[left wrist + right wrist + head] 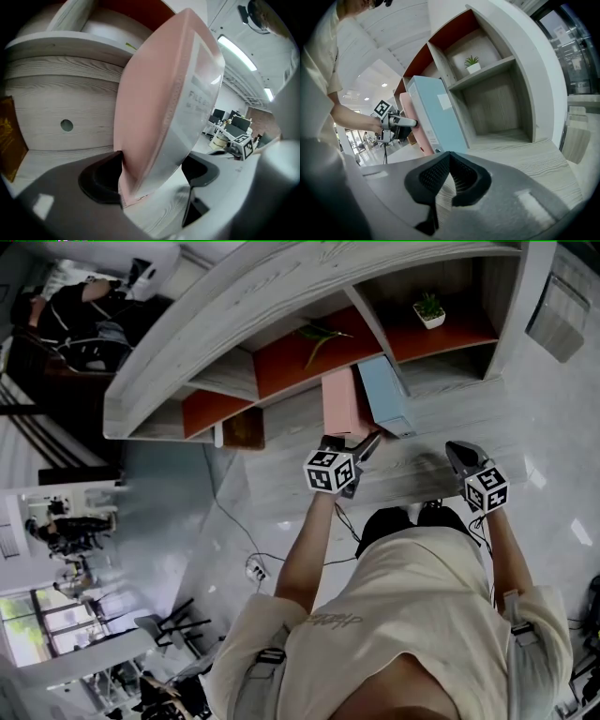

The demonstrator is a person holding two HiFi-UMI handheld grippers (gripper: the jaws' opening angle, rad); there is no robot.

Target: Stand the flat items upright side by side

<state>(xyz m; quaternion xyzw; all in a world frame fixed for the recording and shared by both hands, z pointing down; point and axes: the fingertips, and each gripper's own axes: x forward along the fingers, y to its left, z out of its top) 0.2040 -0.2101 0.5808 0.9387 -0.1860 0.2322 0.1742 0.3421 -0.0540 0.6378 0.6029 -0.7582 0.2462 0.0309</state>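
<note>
Far left: a brown flat item (242,427) stands in the shelf unit's (281,296) low left compartment, well apart from the folders.

Left of centre: pink folder (341,404) is upright on the wood-grain ledge (422,470), in front of the shelf's middle compartment. Its spine faces the person.

Left gripper (353,444) is at the pink folder's near lower corner. In the left gripper view the jaws stand wide apart with that corner between them. The left pad lies against the pink cover, and the right pad sits just off the grey spine edge. No squeeze is visible, so I read it as released, not clamped.

Centre: blue folder (384,395) is upright on the same ledge, directly right of the pink one. The two are side by side and close enough to look touching. In the right gripper view its top leans slightly toward the shelf divider.

Right: right gripper (461,456) hovers over the ledge, to the right of the blue folder and clear of it. Its jaws are pressed together with nothing between them.

Upper right compartment: a small potted plant (429,310).
</note>
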